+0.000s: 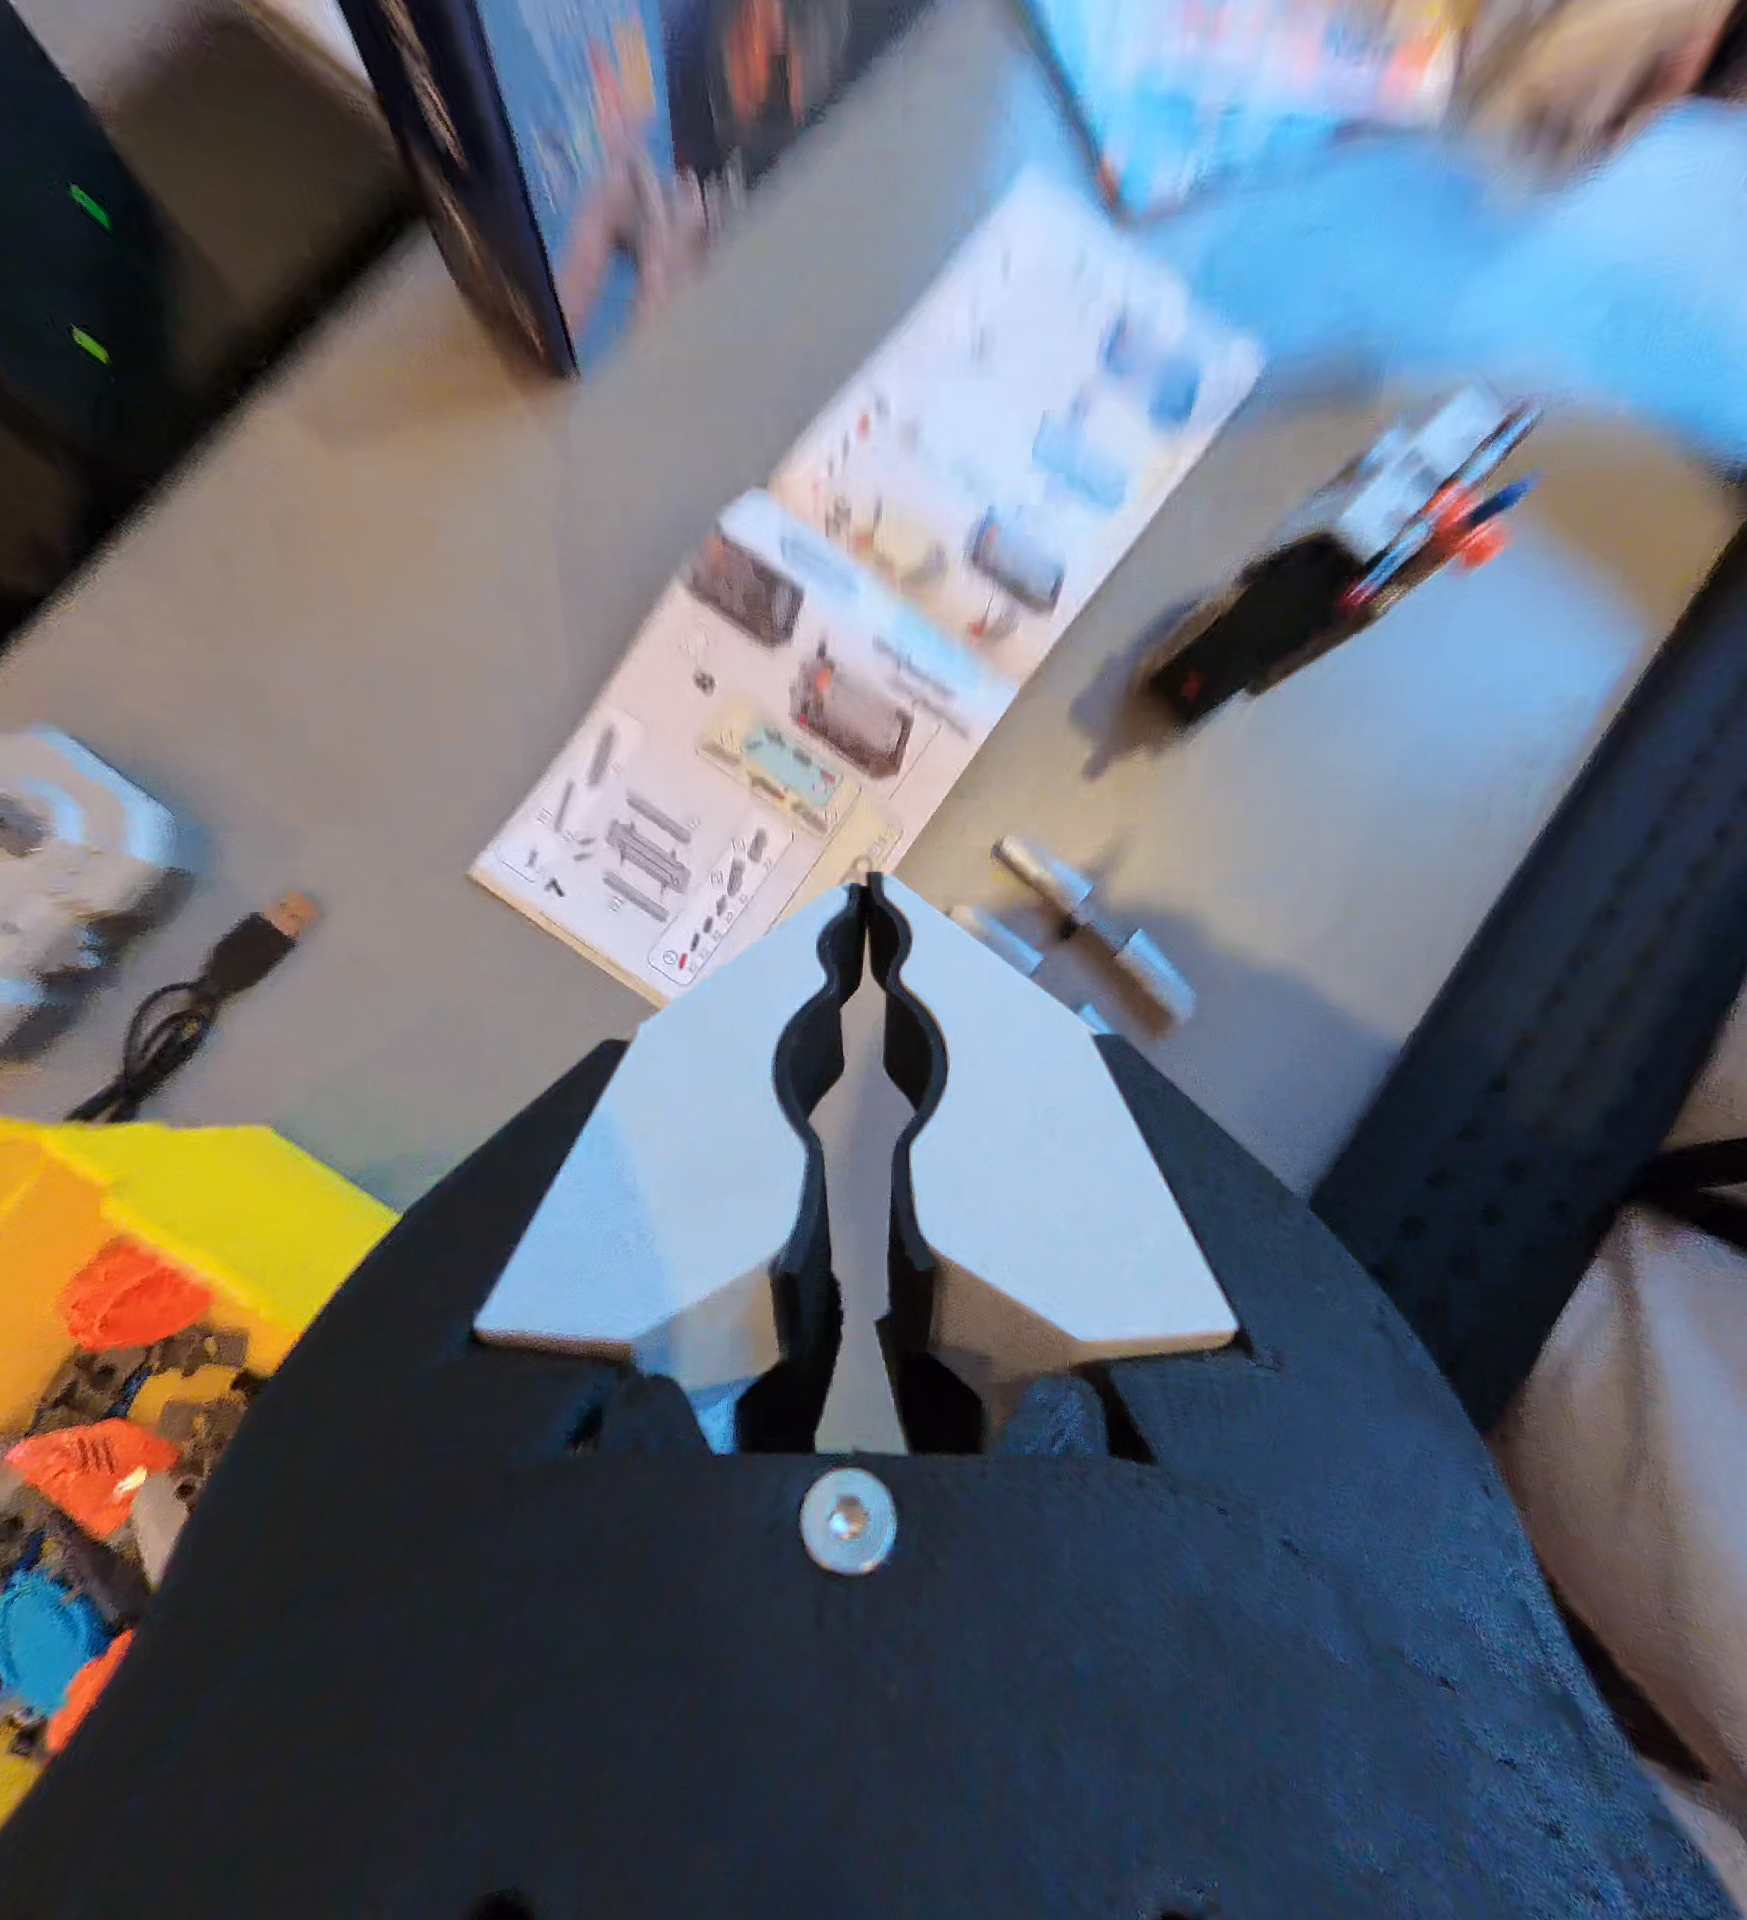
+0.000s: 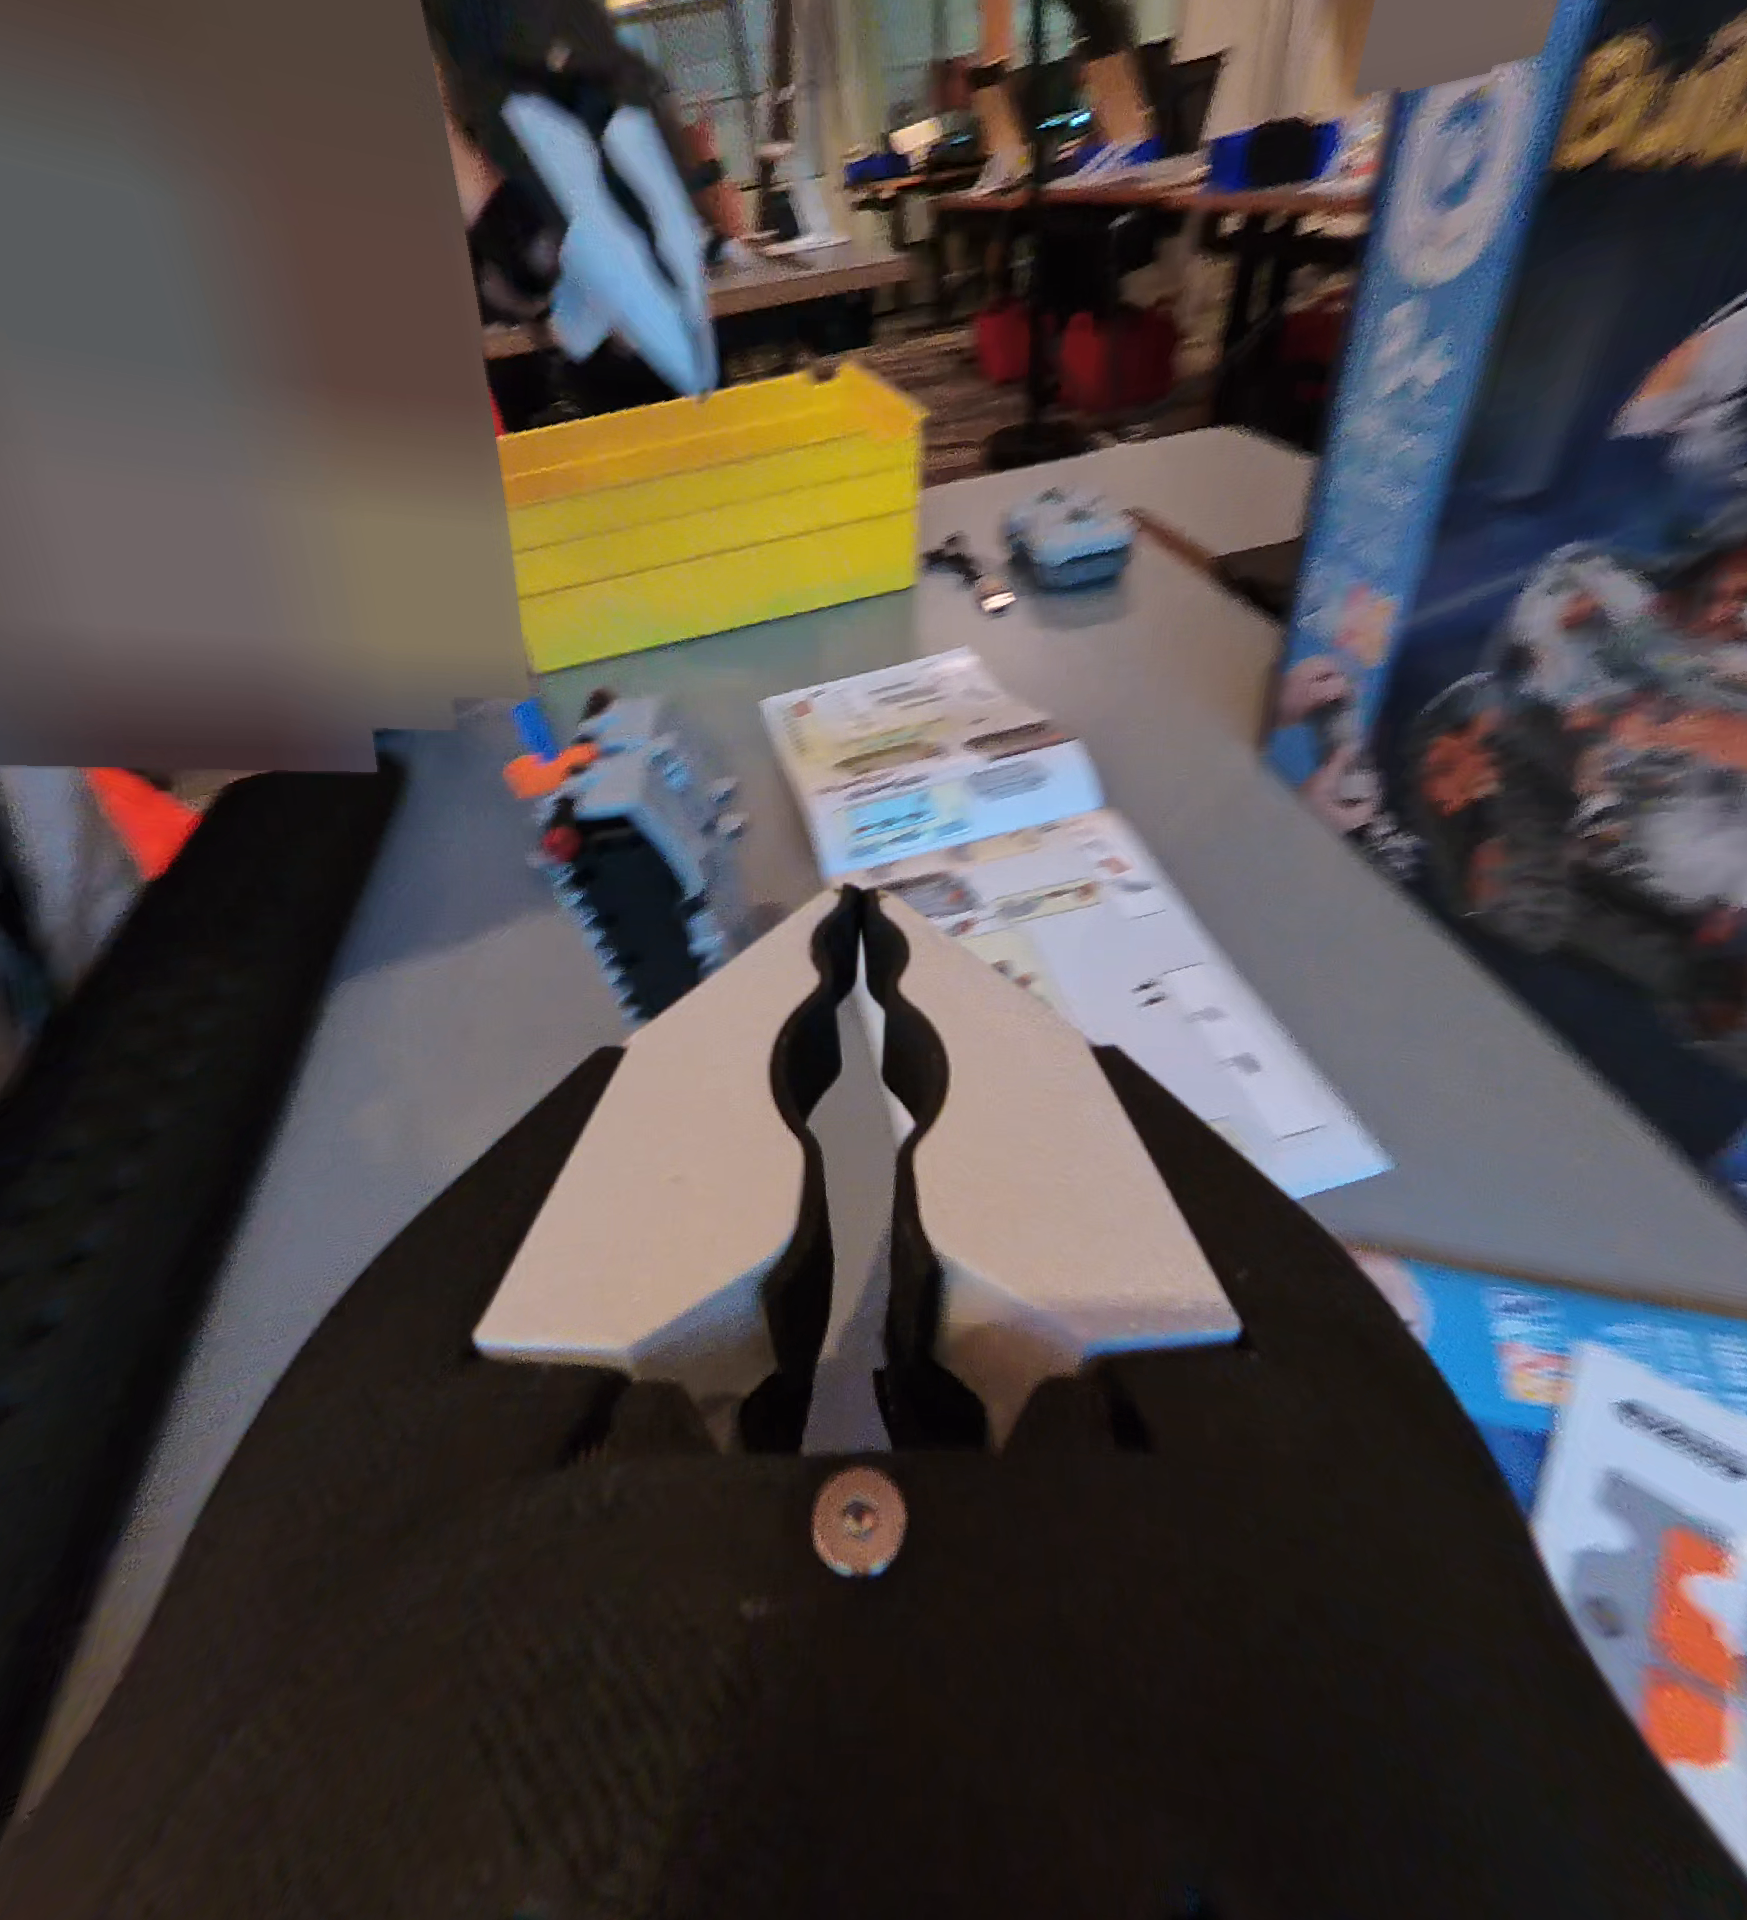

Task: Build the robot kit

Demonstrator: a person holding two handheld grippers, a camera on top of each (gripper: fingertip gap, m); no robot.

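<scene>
Left gripper [image 1: 870, 886] hovers over the tabletop [image 1: 381, 623] near a booklet [image 1: 848, 644] — fingers clenched, empty. Right gripper [image 2: 856, 896] likewise clenched, empty — beside a toy model [image 2: 630, 831].

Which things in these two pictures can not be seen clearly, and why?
- Left wrist view: other gripper, motion-blurred pale smear; open or shut unclear.
- Left wrist view: yellow bin, cut by the edge and this gripper's body.
- Right wrist view: small model, blurred, partly behind the fingers.
</scene>
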